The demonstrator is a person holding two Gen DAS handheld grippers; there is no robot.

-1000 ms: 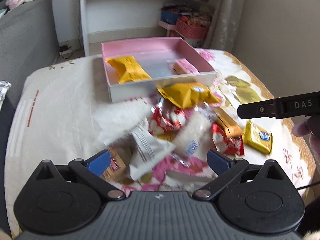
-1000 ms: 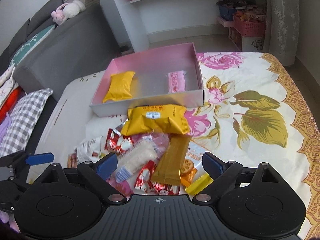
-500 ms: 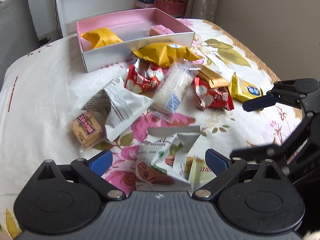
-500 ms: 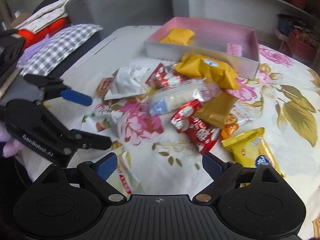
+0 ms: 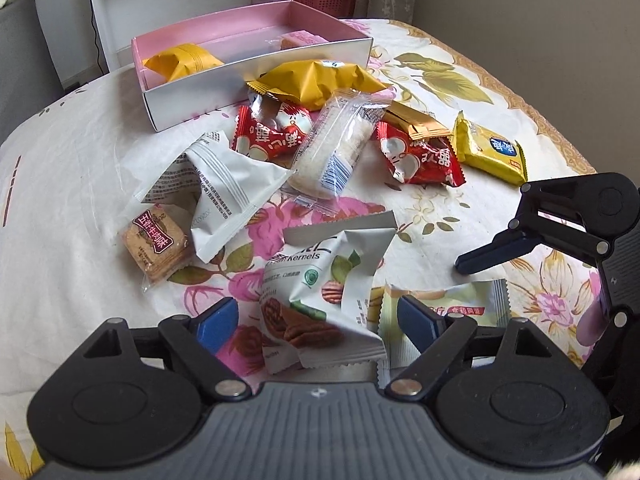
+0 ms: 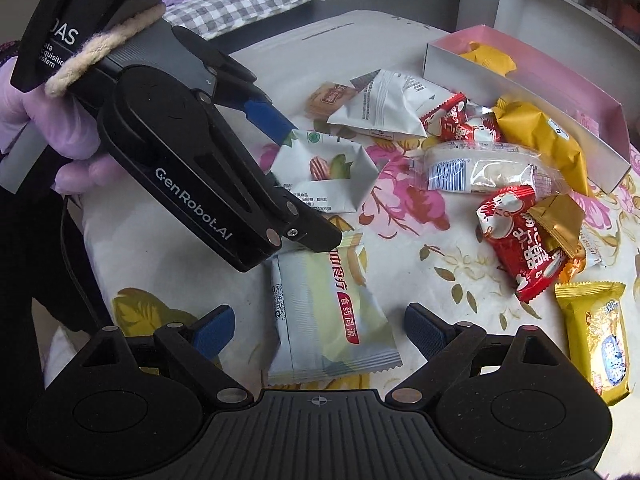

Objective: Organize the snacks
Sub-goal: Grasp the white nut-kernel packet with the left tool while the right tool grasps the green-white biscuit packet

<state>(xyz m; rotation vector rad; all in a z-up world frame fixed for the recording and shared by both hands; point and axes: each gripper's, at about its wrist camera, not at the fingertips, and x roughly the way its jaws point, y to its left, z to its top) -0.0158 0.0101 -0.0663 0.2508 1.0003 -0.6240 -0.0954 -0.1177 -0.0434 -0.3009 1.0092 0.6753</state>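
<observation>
Cloth: the white tablecloth printed with pink roses and olive leaves (image 5: 80,184) now fills both wrist views; a second ago both looked across it at the box from farther off. EARLIER pictures had the pile in the middle distance, now it lies right under the fingers.
Box: open pink-lined shallow cardboard box (image 5: 256,76) at the far edge, as before. Inside it a small orange-yellow wrapped cake (image 5: 182,62) and a pink wrapped wafer (image 5: 298,38). Nothing added to it.
Loose pile: a long yellow packet (image 5: 320,80), two red foil packs, a clear-wrapped rice bar (image 5: 336,148), a white pouch and a brown biscuit square (image 5: 154,240), all on the cloth outside the box.
Left gripper (image 5: 316,322): has come down over the white nut-kernel pouch with green print (image 5: 320,304). Its blue pads have just been closing. The pouch sits between them, but I see gaps at both sides, so not yet clamped.
Right gripper (image 6: 320,332): swung round from the box side to the near edge. It straddles the pale green and white snack packet with red lettering (image 6: 328,312). Pads stand wide apart, clear of the wrapper.
Hand: a purple-gloved hand (image 6: 48,128) carries the left tool.
Reading: both tools are lined up for a pick, one packet each. Most sorting remains. Crinkly, puffed wrappers may slip when squeezed.
</observation>
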